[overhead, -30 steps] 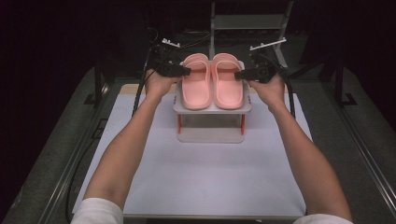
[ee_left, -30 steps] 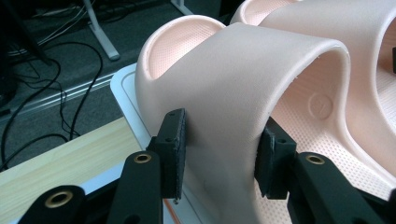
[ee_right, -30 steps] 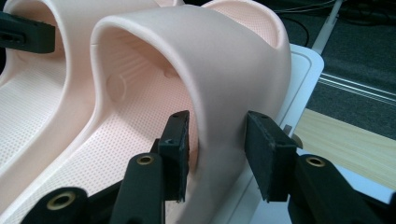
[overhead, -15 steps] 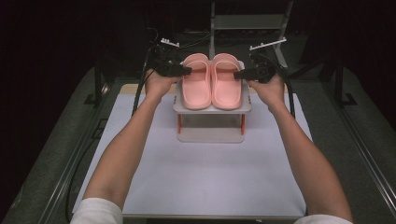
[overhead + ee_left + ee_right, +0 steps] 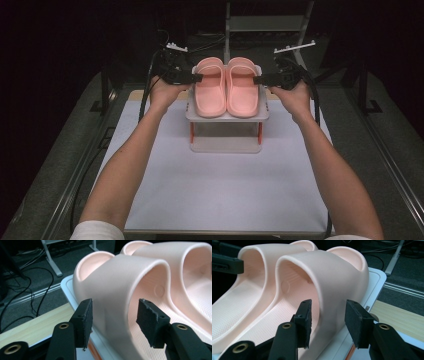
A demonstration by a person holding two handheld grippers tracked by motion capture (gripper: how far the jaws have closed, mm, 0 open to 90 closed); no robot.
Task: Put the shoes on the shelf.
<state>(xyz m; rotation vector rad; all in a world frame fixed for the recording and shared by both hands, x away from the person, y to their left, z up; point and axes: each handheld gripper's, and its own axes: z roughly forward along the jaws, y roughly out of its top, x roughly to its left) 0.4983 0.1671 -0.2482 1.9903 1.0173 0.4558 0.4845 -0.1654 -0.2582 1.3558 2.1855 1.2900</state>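
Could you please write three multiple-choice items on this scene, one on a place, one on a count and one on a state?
1. Where do the slippers rest?
A. on the floor
B. on top of a small white rack
C. in a box

2. How many slippers are there?
A. one
B. two
C. four

3. How do the jaws of the left gripper stand at the near slipper's strap?
A. clamped tight on it
B. apart, one on each side, not pressing it
C. far away from it

Answers:
1. B, since the high view shows the pair on the rack's top shelf, above the white table.
2. B, since two pink slippers lie side by side.
3. B, since the left gripper view shows gaps between both pads and the strap; the jaws have just been opening. The right gripper stands likewise at the other slipper.
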